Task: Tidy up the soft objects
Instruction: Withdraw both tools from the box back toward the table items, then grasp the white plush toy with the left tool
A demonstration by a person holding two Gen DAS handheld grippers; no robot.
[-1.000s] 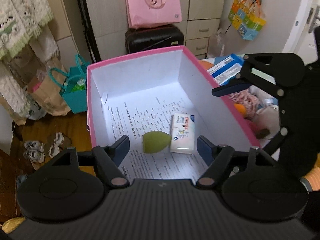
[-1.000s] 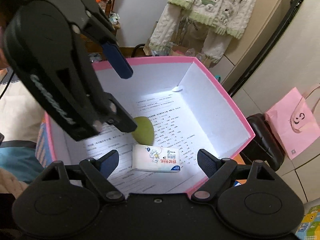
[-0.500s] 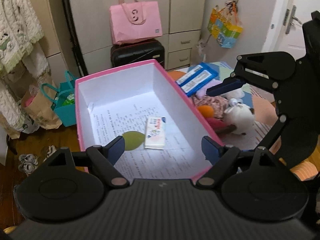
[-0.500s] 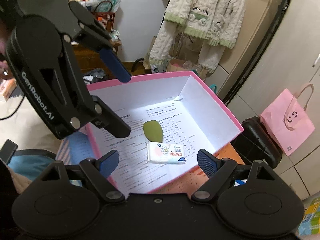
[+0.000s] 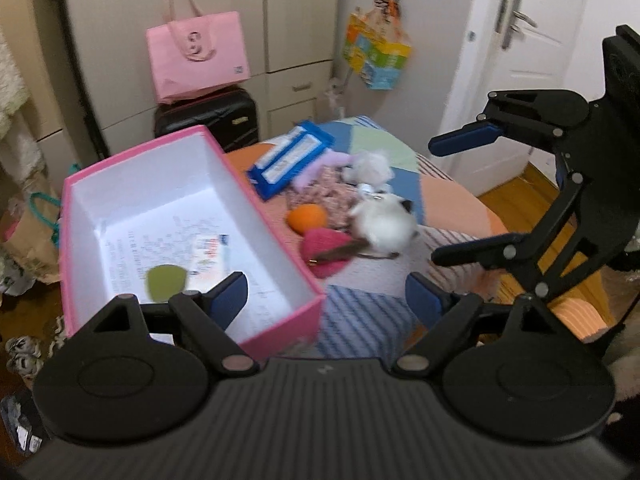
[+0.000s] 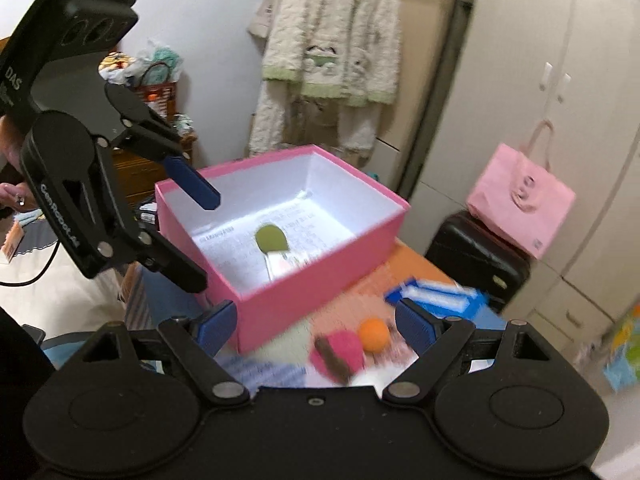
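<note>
Both tongs, left (image 5: 326,294) and right (image 6: 316,326), stand apart and empty; the toys (image 6: 340,350) lie just ahead of the right tongs, right of the box (image 5: 276,240).

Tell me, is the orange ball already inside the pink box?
No, the orange ball lies on the patchwork cover outside the pink box, next to a pink hat.

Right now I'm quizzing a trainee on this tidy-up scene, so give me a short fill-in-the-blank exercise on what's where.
1. The green sponge lies inside the ____ box.
2. The orange ball sits ____ the box, on the patchwork cover.
3. The pink bag rests on top of a black ____.
4. Both the left tongs and the right tongs hold ____.

Missing words: pink; outside; suitcase; nothing
</note>
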